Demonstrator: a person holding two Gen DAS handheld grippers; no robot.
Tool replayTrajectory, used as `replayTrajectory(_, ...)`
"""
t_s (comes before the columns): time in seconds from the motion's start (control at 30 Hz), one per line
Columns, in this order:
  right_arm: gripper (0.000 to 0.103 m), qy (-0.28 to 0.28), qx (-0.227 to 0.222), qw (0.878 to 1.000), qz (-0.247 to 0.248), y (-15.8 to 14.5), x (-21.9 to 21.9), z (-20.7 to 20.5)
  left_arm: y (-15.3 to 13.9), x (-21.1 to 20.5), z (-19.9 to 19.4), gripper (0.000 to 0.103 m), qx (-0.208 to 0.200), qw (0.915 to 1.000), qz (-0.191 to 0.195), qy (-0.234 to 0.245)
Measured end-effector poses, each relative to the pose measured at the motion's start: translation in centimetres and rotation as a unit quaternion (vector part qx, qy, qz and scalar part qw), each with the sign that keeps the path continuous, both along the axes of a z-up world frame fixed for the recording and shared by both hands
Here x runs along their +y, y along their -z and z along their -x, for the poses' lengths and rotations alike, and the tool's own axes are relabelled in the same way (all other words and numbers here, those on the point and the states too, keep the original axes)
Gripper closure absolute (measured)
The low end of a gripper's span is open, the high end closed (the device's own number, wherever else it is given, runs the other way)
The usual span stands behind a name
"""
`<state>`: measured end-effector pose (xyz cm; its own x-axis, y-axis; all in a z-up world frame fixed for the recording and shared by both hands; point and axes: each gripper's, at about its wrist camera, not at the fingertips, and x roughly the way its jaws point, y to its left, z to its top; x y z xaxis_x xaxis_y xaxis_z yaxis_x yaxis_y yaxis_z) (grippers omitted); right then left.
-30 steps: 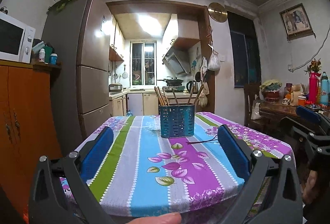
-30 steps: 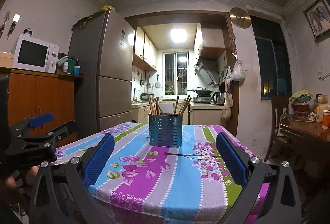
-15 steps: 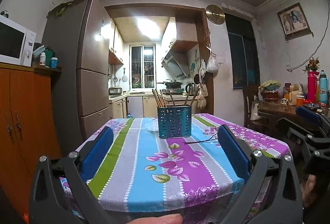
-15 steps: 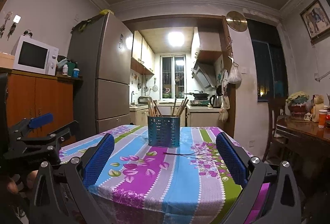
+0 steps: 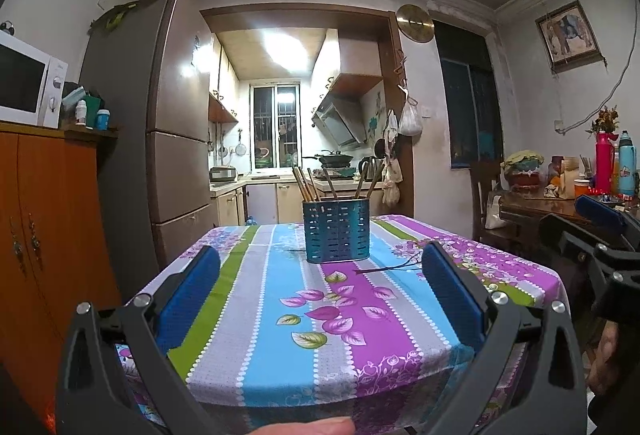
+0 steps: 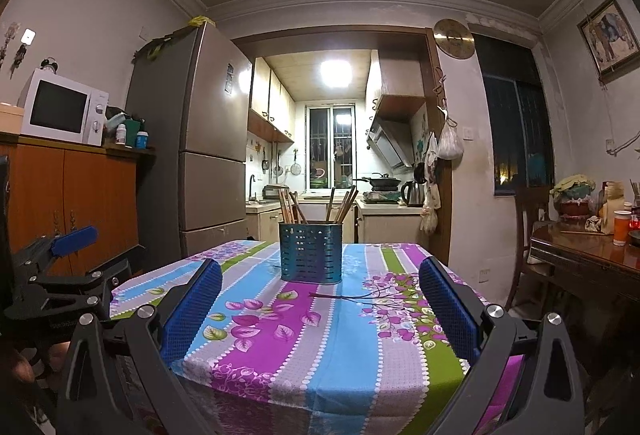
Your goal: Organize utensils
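A blue perforated utensil holder (image 5: pixel 336 233) (image 6: pixel 311 255) stands upright at the middle of the striped floral tablecloth (image 5: pixel 260 335) (image 6: pixel 340 363). Several wooden chopsticks (image 5: pixel 306 183) (image 6: pixel 340 203) lean inside it. One loose dark chopstick (image 5: pixel 384 267) (image 6: pixel 340 297) lies flat on the cloth just in front of the holder, to its right. My left gripper (image 5: pixel 319 263) is open and empty, held back at the table's near edge. My right gripper (image 6: pixel 320 271) is also open and empty at the near edge. Each gripper shows at the side of the other's view.
An orange wooden cabinet (image 5: pixel 44 235) with a microwave (image 6: pixel 64 107) stands on the left beside a tall fridge (image 5: pixel 160 139). A dark wooden table (image 6: pixel 592 255) crowded with bottles and cups, and a chair (image 5: pixel 486 203), stand on the right. A kitchen opens behind.
The right gripper has drawn back a little, so the table's near edge now shows below it. The left view has barely shifted. Holder and loose chopstick have not moved.
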<state>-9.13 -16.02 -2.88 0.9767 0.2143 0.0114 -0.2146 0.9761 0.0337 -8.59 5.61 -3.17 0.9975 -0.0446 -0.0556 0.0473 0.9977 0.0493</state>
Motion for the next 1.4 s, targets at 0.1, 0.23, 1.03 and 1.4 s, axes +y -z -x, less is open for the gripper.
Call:
replayTrajectory(0.1, 0.005, 0.007, 0.001, 1.000, -0.002, 0.4, -0.1, 0.0, 0.3, 0.0, -0.1, 0.005, 0.000, 1.0000, 0.001, -0.005)
replayTrajectory(0.23, 0.005, 0.011, 0.004, 1.000, 0.003, 1.9, 0.5, -0.1, 1.3, -0.1, 0.0, 0.005, -0.003, 0.9999, -0.006, -0.012)
replayTrajectory(1.03, 0.005, 0.020, -0.002, 1.000, 0.012, 4.2, 1.0, -0.9, 3.4, 0.4, -0.8, 0.005, 0.008, 0.9997, -0.003, -0.022)
replayTrajectory(1.4, 0.005, 0.024, -0.005, 1.000, 0.010, 4.2, 0.8, -1.2, 3.1, -0.2, -1.1, 0.005, -0.003, 0.9999, -0.006, -0.012)
